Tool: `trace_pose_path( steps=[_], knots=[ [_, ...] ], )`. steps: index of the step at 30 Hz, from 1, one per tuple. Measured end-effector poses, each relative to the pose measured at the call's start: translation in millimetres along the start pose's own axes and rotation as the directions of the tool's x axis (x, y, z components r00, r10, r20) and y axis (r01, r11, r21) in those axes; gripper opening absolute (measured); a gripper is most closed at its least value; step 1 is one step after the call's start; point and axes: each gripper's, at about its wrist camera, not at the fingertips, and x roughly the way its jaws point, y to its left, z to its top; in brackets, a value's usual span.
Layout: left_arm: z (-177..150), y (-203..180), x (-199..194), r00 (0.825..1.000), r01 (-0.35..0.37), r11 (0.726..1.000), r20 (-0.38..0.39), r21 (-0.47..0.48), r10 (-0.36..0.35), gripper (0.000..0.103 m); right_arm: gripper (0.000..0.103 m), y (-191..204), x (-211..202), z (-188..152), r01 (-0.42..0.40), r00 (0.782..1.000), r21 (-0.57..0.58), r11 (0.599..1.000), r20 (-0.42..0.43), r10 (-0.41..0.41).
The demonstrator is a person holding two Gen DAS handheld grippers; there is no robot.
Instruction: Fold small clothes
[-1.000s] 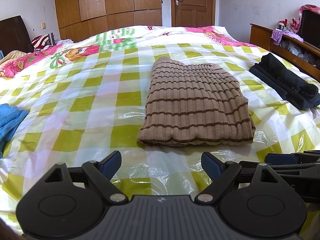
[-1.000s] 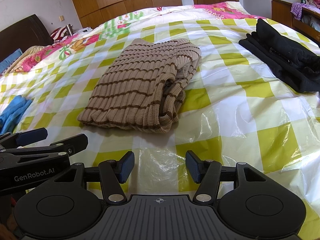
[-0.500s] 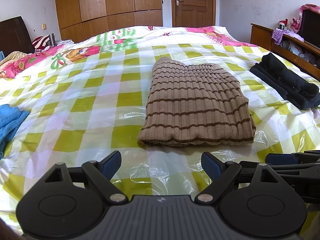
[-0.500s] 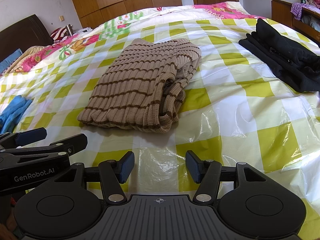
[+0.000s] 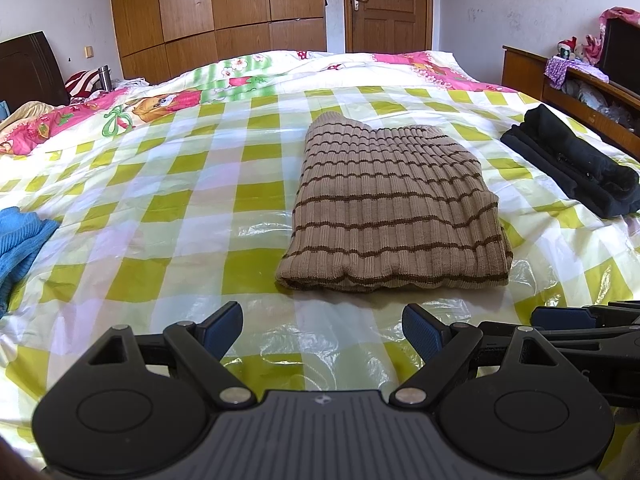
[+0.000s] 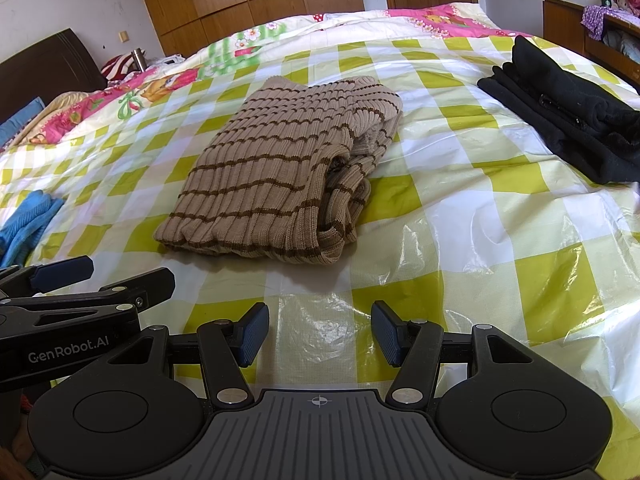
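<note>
From the left wrist camera, the left gripper [image 5: 322,328] sits low in the foreground with its blue-padded jaws spread wide and nothing between them. Just ahead of it and slightly to the right, a folded tan ribbed knit sweater with thin brown stripes [image 5: 394,216] lies flat on a glossy yellow-green and white checked plastic sheet [image 5: 160,208] covering a bed, clear of the pads. A folded black garment [image 5: 572,172] lies further right, and a blue knit garment [image 5: 18,240] lies at the left edge.

From the right wrist camera, the right gripper [image 6: 319,334] is likewise wide open and empty above bare sheet. The sweater lies ahead and to its left, not touching it, its open layered side facing right. The left gripper's arm shows at the lower left.
</note>
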Motion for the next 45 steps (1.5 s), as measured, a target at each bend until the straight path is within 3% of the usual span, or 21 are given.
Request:
trace_pose_path(
  steps=[28,45],
  knots=[
    [-1.0,-1.9,-1.1,1.0,-0.027,1.0,-0.001,0.003,0.027,0.099,0.057,-0.3,1.2,-2.0,-0.005,1.0,-0.003,1.0,0.001,0.005],
    [6.2,-3.5,-4.7,0.995,-0.095,0.995,-0.005,0.019,0.095,0.098,0.057,4.8,7.2,3.5,-0.051,0.999,-0.001,0.999,-0.006,0.051]
  ],
)
